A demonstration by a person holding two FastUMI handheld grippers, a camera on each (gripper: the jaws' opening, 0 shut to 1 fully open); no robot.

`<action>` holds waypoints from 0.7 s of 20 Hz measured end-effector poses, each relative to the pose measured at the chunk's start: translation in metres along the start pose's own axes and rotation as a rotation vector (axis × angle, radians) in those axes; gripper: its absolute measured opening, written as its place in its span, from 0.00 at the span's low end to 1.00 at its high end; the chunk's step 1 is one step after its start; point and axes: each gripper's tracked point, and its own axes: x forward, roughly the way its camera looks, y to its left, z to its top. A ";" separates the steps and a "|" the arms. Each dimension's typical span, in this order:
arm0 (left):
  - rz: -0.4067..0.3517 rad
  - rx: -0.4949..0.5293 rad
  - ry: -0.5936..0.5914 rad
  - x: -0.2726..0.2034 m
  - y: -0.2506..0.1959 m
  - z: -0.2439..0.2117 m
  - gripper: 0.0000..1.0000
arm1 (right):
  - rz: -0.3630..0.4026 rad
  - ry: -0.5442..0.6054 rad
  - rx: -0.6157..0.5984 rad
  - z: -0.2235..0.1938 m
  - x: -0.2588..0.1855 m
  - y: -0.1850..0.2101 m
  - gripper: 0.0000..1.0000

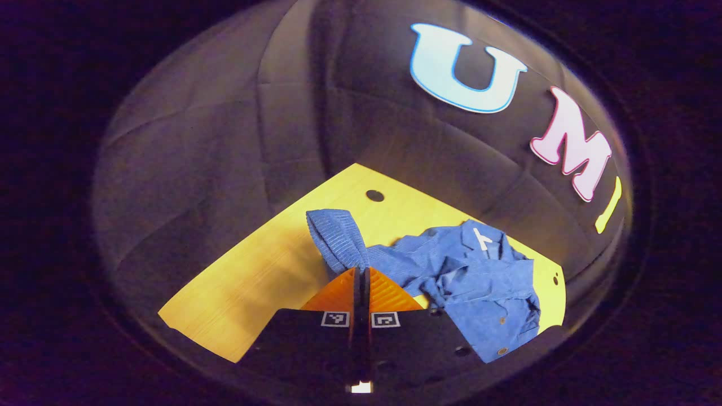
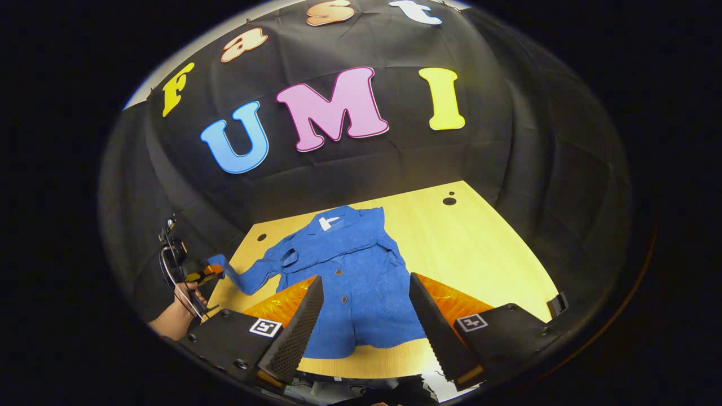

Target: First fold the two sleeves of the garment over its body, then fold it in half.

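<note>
While the left tongs [image 1: 361, 274] pinch the sleeve [image 1: 337, 239], the right tongs [image 2: 365, 283] gape.

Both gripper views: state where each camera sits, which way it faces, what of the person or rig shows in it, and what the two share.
Left gripper view: rides on the left gripper, looking along its closed fingers, which pinch the sleeve cuff of the blue garment above the yellow table, toward the booth wall.
Right gripper view: rides on the right gripper, its fingers spread above the garment's body, facing the back wall; the person's hand holds the left gripper at far left.
Shared: the garment, its white neck label, the table.
</note>
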 end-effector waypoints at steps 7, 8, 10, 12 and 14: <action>-0.249 0.110 -0.024 0.015 -0.210 0.012 0.00 | -0.049 -0.054 -0.007 0.022 0.007 -0.042 0.97; -0.290 0.113 -0.020 0.018 -0.241 0.009 0.00 | -0.057 -0.064 -0.011 0.026 0.009 -0.050 0.97; -0.355 0.127 -0.002 0.026 -0.300 -0.001 0.00 | -0.068 -0.076 -0.015 0.032 0.016 -0.065 0.97; -0.414 0.149 0.010 0.038 -0.353 -0.014 0.00 | -0.077 -0.083 -0.004 0.035 0.021 -0.080 0.97; -0.458 0.162 0.027 0.046 -0.397 -0.029 0.00 | -0.088 -0.079 0.017 0.031 0.025 -0.092 0.97</action>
